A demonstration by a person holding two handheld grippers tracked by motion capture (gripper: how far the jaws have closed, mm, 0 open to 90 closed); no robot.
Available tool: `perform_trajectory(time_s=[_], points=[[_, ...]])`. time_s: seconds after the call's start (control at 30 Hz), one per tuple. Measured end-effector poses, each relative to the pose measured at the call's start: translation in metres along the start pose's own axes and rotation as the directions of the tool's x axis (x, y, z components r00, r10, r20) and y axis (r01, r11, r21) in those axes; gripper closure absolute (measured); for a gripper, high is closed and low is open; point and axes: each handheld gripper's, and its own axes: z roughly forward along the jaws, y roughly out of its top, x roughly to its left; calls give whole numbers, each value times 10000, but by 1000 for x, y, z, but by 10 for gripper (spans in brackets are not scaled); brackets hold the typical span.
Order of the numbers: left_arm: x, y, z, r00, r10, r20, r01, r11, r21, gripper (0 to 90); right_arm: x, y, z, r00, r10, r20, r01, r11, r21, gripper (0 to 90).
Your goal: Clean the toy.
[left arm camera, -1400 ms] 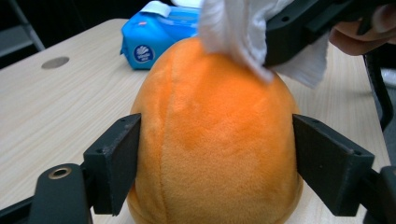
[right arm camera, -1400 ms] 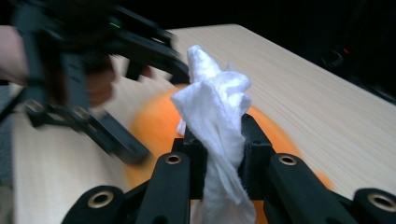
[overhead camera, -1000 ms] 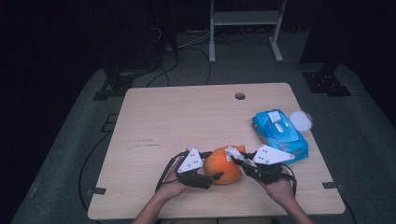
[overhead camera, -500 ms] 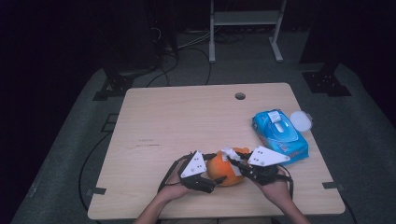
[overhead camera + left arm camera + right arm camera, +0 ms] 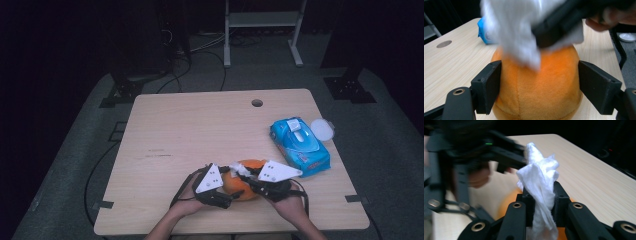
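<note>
My left gripper [image 5: 539, 82] clasps the orange plush ball [image 5: 541, 87] between its jaws, just left of the blue wipes pack [image 5: 300, 145]. My right gripper [image 5: 541, 202] pinches a white wipe [image 5: 540, 185] atop the ball.

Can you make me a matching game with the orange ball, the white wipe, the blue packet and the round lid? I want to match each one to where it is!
Things:
1. orange plush ball
2. white wipe
3. blue packet
4. round white lid

Places:
A. at the table's right edge, beside the packet
B. pinched in the right gripper
C. between the left gripper jaws
D. lying flat on the right side of the table

Pairs: 1-C, 2-B, 3-D, 4-A
</note>
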Motion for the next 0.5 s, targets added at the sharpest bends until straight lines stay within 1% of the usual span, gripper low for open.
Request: perform_trajectory(time_s=[0.1,0.17,0.2,0.23,0.27,0.33,0.37,0.4,0.43,0.47,0.5], points=[[2,-1,-1,9998,-195,9,195,9998,-41,216,-17,-7,-10,9983,328,474,-329,9995,-2,757],[1,0,0,9999,-135,-17,135,9999,-6,214,-23,-10,-13,9972,470,581,-472,9989,24,757],[-1,1,1,10000,-50,-29,50,10000,52,214,-24,-11,-14,9970,536,559,-538,9986,12,761],[-3,2,2,9999,120,-53,-119,9998,154,212,-22,-11,-14,9971,569,513,-570,9984,-3,763],[-6,3,3,9992,401,-68,-400,9990,185,213,-19,-10,-13,9976,559,400,-558,9984,-42,763],[-11,4,4,9956,931,-29,-930,9954,249,223,-9,-5,-9,9967,764,-266,-769,9969,-180,762],[-15,5,4,9917,1282,33,-1283,9913,299,225,-4,-3,-5,9925,930,-789,-952,9952,-244,763],[-17,6,5,9875,1576,79,-1578,9867,389,225,2,0,-1,9917,798,-1010,-821,9964,-188,763],[-19,6,5,9846,1746,86,-1748,9835,474,225,7,2,3,9943,509,-935,-515,9987,-48,763],[-19,5,4,9837,1794,90,-1796,9823,525,225,10,3,6,9967,218,-783,-212,9997,91,762],[-18,4,3,9855,1694,121,-1698,9844,459,226,9,3,7,9977,113,-673,-102,9998,167,762]])
